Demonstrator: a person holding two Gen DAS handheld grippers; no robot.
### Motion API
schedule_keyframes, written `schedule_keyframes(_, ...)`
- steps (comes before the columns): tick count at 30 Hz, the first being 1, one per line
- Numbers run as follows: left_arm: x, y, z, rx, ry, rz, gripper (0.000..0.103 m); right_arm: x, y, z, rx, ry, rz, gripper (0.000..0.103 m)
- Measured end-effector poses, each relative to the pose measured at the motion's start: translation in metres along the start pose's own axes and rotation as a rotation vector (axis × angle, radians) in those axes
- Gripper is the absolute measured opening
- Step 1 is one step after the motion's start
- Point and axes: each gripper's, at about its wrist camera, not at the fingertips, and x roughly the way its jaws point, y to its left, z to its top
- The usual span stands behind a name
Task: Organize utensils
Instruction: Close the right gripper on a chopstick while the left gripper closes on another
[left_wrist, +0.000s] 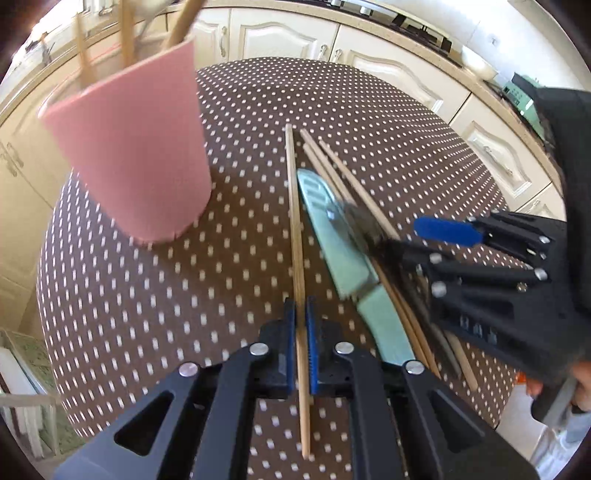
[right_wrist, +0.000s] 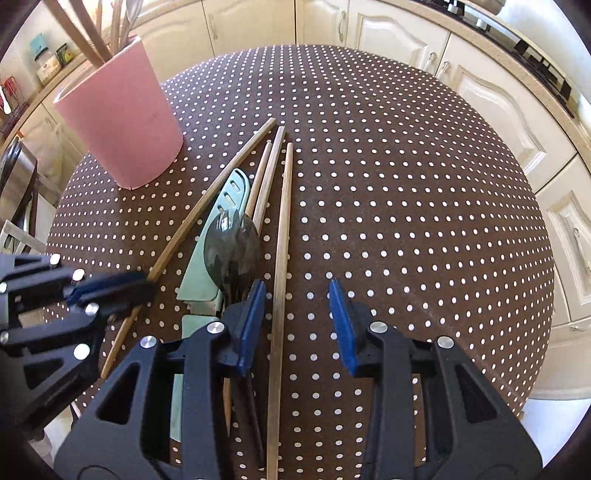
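In the left wrist view, the left gripper (left_wrist: 301, 325) has its blue pads pressed together on a single wooden chopstick (left_wrist: 295, 221), which runs between them and points away over the brown tablecloth with white dots (left_wrist: 147, 314). To the left stands a pink cup (left_wrist: 136, 155), blurred, with wooden sticks (left_wrist: 127, 33) standing in it. Just right of the held chopstick lies a mint green knife (left_wrist: 340, 243), and next to it more chopsticks (left_wrist: 332, 166) lie loose on the cloth. The right gripper (left_wrist: 424, 236) comes in from the right side above this pile, with one blue pad free in the air. In the right wrist view, the right gripper (right_wrist: 297, 291) has its jaws apart, and a chopstick (right_wrist: 282, 258) lies on the cloth between them, close to the left pad; the pads do not press it. Left of it lie a dark metal spoon (right_wrist: 232, 247) on the mint knife (right_wrist: 207, 266), and other chopsticks (right_wrist: 266, 177). The left gripper (right_wrist: 122, 288) is at the left edge, closed on a slanted chopstick (right_wrist: 207, 199). The pink cup (right_wrist: 122, 114) stands on the far left of the table, well apart from the pile.
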Motion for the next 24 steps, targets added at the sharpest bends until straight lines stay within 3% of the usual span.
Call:
schedule_keyframes(9, 0.019, 0.000, 0.049, -0.004, 0.035, 0.036, 0.017, 0.017, 0.001, 0.032, -0.014, 0.086, -0.003, 0.034)
schedule_keyframes(12, 0.025, -0.005, 0.061, 0.023, 0.029, 0.060, 0.014, 0.022, 0.002, 0.042, -0.020, 0.097, -0.011, 0.026)
schedule_keyframes(14, 0.031, -0.008, 0.065, 0.031, 0.015, 0.072, 0.006, 0.025, 0.004, 0.048, -0.027, 0.096, -0.002, 0.010)
schedule_keyframes(15, 0.032, -0.012, 0.068, 0.025, 0.008, 0.065, 0.006, 0.026, 0.005, 0.049, -0.028, 0.094, 0.002, 0.008)
schedule_keyframes(20, 0.020, 0.000, 0.049, -0.003, -0.047, 0.034, 0.005, 0.023, 0.009, 0.038, -0.010, 0.034, 0.009, 0.006)
schedule_keyframes(24, -0.007, 0.006, 0.023, -0.021, -0.155, -0.003, 0.005, 0.002, 0.008, 0.023, 0.007, -0.060, 0.010, 0.006)
